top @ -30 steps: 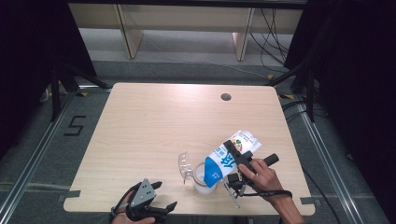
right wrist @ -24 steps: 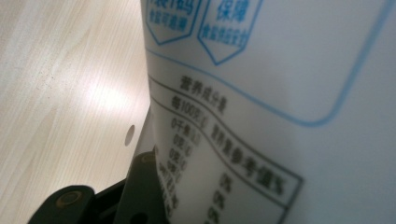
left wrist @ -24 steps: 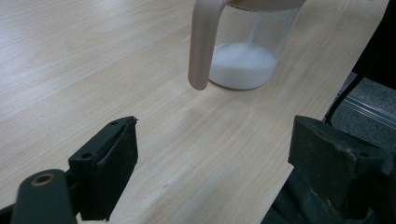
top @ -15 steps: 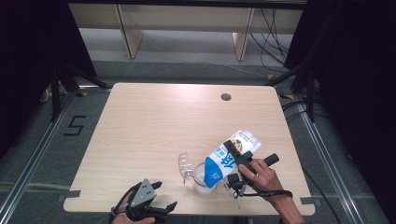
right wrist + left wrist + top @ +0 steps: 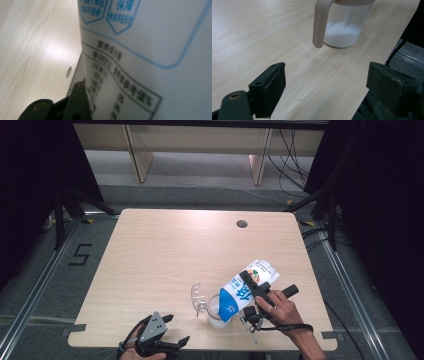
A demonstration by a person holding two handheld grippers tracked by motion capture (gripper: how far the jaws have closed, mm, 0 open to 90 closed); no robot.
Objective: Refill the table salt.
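Observation:
A white and blue pouch (image 5: 245, 287) with printed text is tilted mouth-down over a clear jug (image 5: 216, 312) near the table's front right. My right gripper (image 5: 257, 285) is shut on the pouch's middle. In the right gripper view the pouch (image 5: 150, 50) is pressed against one black finger (image 5: 77, 100); the other finger is hidden behind it. The jug (image 5: 342, 27) has a beige handle (image 5: 320, 22) and holds white powder (image 5: 342, 35) at its bottom. My left gripper (image 5: 176, 329) rests at the table's front edge, left of the jug. It (image 5: 325, 75) is open and holds nothing.
A clear curved lid or spout piece (image 5: 197, 295) stands at the jug's left. A round cable hole (image 5: 242, 224) sits at the far right of the wooden table (image 5: 165, 250). Dark stands and cables surround the table.

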